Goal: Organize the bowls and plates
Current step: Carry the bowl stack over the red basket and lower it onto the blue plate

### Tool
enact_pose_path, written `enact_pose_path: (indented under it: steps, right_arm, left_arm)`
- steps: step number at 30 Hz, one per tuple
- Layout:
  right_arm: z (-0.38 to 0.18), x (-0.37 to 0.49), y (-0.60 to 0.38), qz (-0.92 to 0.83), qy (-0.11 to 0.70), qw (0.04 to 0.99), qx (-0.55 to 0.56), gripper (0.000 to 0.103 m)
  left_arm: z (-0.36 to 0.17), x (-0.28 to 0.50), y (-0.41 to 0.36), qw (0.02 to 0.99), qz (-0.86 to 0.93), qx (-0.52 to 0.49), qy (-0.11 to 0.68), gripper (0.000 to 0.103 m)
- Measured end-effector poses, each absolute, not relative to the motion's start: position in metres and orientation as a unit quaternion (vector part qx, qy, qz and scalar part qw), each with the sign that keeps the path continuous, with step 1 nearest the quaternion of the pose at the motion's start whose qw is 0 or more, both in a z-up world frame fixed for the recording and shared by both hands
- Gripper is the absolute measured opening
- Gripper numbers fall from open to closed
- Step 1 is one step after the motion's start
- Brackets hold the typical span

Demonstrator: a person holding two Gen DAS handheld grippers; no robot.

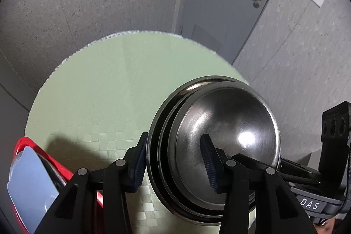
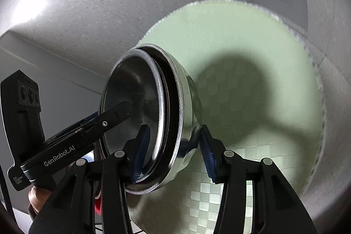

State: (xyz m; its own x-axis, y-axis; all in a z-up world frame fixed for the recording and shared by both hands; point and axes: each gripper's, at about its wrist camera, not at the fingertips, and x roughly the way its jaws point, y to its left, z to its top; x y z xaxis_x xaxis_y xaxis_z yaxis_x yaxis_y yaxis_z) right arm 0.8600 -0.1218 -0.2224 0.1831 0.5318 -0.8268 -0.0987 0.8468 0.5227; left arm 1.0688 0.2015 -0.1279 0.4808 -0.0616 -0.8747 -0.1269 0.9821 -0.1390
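Left wrist view shows the left gripper [image 1: 175,157] straddling the near rim of a nested stack of steel bowls [image 1: 219,135], one blue-padded finger outside the wall and the other inside the innermost bowl; the fingers bracket the rim, but whether they press on it cannot be told. The stack appears tilted above the green woven mat [image 1: 98,91], toward the mat's right edge. A red basket [image 1: 54,161] holding a pale blue plate [image 1: 28,181] sits at the mat's near left corner. Right wrist view has the right gripper [image 2: 173,152] set across the opposite wall of the stack of steel bowls [image 2: 182,106], one finger inside and one touching the outer wall, apparently grasping it.
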Motion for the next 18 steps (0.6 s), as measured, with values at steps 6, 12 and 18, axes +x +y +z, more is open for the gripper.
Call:
enact_pose_path:
  steps: [6,12,18]
  right_arm:
    - [-0.188,0.854,-0.110,0.228,0.578,0.766,0.165,0.047]
    - [-0.165,0.832,-0.067,0.243,0.554,0.783,0.143,0.047]
    - [-0.160,0.795,-0.009,0.249,0.548,0.786,0.142,0.047]
  left_arm:
    - [-0.106,1.015,0.207,0.871,0.032,-0.100,0.480,0.041]
    - [-0.084,0.954,0.246,0.884,0.042,-0.116,0.452,0.041]
    - [-0.065,0.875,0.294,0.894,0.042,-0.112,0.431,0.041]
